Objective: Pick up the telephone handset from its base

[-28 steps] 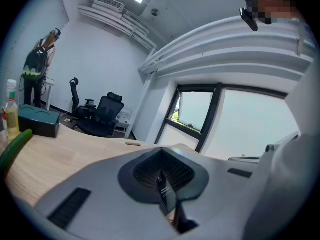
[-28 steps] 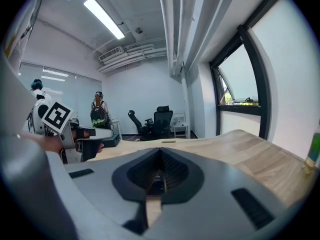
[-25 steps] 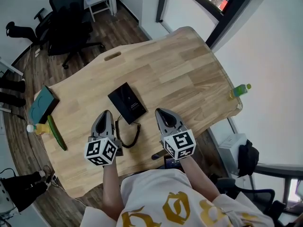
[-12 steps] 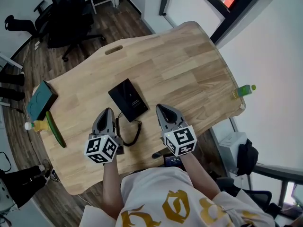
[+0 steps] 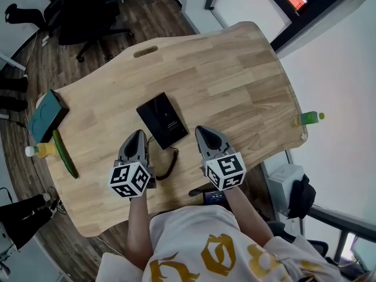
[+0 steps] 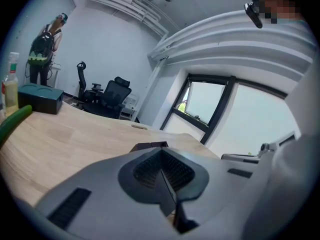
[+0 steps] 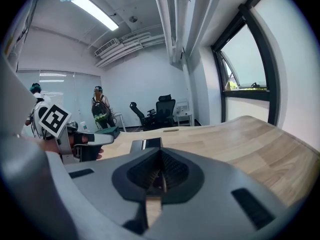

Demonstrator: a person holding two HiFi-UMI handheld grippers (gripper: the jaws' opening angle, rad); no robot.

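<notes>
At the left edge of the head view a teal box (image 5: 47,115), a small bottle (image 5: 35,151) and a long green object (image 5: 64,155) sit well apart from the work, probably just parked out of the way. The left gripper (image 5: 138,135) hovers low over the table (image 5: 235,75), its fingers (image 6: 147,170) pressed together on nothing. The black telephone (image 5: 163,120), handset seemingly on its base, lies mid-frame just beyond and between the 2 grippers. Its coiled cord (image 5: 169,162) trails back toward the person, which should leave slack for a lift. The right gripper (image 5: 202,131) mirrors the left, fingers (image 7: 175,171) closed and empty. This looks like a ready stance flanking the phone, so one gripper must open before any grasp. A green bottle (image 5: 310,118) stands at the far right table edge. The table is pale wood with a handle slot; round it are a dark plank floor (image 5: 41,57), an office chair (image 5: 82,22) upper left and a black window frame (image 5: 305,22) upper right.
</notes>
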